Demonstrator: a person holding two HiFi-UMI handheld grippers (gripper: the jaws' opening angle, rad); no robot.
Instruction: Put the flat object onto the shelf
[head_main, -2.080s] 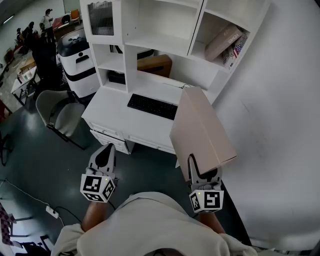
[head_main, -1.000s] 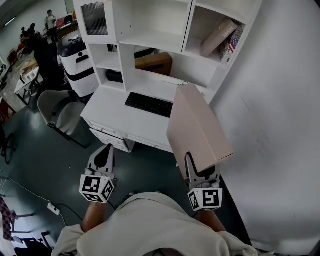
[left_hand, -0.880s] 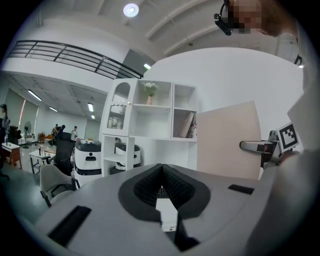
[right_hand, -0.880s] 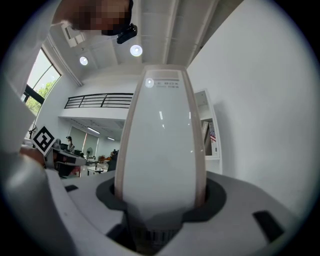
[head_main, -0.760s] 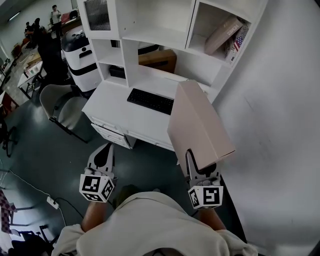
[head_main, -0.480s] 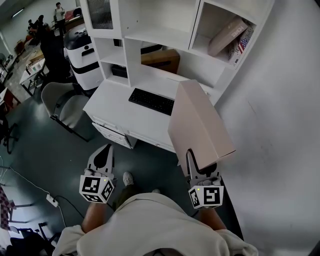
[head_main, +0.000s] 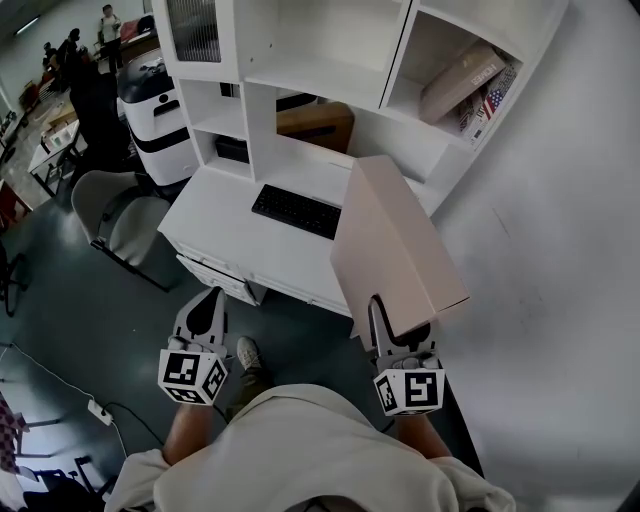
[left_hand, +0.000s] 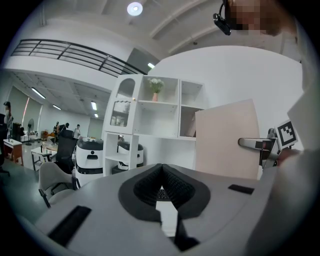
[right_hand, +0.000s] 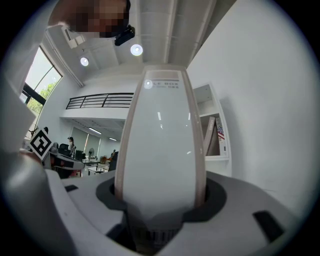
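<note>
The flat object is a thin beige box with a glossy white edge. My right gripper is shut on its near end, and the box stands on edge, reaching out over the desk's right end. In the left gripper view the box is a tall beige panel at the right. My left gripper hangs over the floor in front of the desk, its jaws shut with nothing between them. The white shelf unit rises behind the desk; its upper right compartment holds a leaning box and a book.
On the white desk lie a black keyboard and, further back, a brown carton. A grey chair and a white-and-black machine stand at the left. A white wall runs close along the right. People stand far off at the top left.
Both grippers and the box have drifted a little toward the desk. A shoe has stepped into view beside the left gripper. The right grip on the box is the same.
</note>
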